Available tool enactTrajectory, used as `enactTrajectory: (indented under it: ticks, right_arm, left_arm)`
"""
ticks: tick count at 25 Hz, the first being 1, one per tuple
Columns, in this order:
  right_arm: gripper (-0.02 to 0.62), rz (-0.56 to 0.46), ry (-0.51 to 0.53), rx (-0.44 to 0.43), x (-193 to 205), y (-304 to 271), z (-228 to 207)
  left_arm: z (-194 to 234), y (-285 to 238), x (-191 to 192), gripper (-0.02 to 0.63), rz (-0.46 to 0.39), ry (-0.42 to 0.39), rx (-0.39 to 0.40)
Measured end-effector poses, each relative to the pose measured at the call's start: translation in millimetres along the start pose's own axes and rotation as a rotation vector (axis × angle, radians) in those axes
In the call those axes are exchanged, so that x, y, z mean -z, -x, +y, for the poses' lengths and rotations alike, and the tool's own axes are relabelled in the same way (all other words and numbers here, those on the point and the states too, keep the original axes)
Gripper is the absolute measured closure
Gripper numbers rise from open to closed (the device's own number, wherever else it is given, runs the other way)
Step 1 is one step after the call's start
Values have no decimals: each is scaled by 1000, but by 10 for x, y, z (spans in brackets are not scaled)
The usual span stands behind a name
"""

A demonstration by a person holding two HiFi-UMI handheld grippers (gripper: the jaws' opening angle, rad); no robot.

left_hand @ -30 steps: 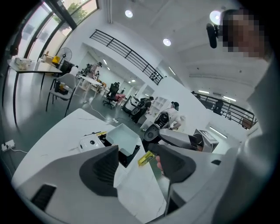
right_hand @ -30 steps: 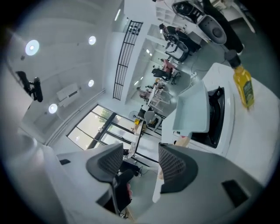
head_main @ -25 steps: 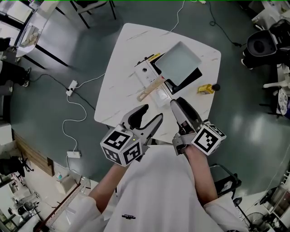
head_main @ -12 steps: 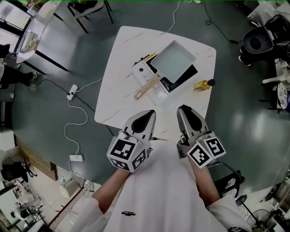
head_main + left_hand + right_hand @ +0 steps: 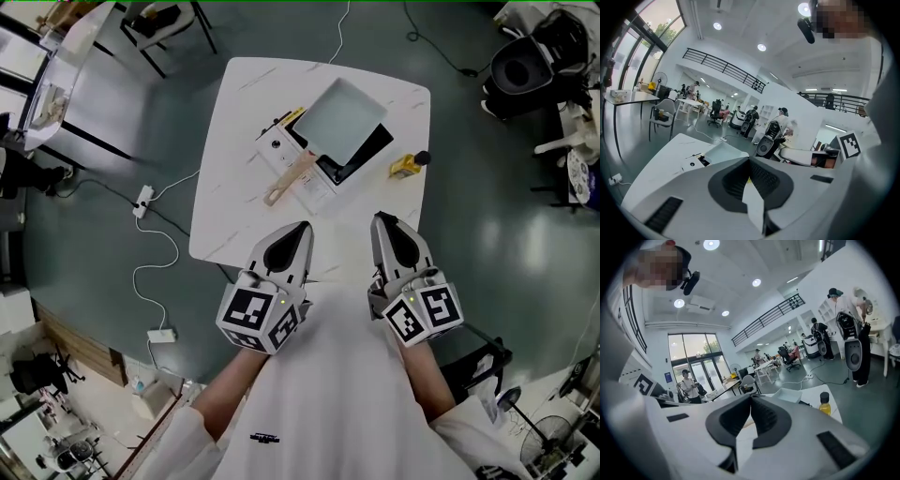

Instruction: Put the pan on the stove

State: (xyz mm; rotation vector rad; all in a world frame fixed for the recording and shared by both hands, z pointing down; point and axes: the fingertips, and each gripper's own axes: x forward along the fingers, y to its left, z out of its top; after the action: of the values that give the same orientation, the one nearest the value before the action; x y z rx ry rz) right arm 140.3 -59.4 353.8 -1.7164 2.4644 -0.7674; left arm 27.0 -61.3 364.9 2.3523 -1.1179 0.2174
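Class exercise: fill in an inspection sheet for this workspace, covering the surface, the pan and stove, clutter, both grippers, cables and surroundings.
Surface: white table with rounded corners, on a dark floor.
Job's things: square pan sits on the stove; its wooden handle points toward the person.
Clutter: small yellow bottle with a dark cap, near the table's right edge.
Grippers: left gripper shut, empty; right gripper shut, its jaws just closed, empty. Both are at the table's near edge, apart from the pan.
Cables: corded power strip on the floor left of the table.
Surroundings: chair beyond the table; people farther off.
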Motion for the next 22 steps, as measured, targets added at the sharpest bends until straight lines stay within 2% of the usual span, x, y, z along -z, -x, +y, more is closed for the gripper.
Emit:
enactTrajectory:
  ticks: [8, 22]
  right_arm:
    - [591, 8, 7, 17, 30, 44, -100]
    - [591, 30, 42, 19, 62, 70, -43]
  left_arm:
    - [-73, -45, 64, 606, 32, -5, 31]
    - [-78, -11, 74, 606, 31, -2, 41]
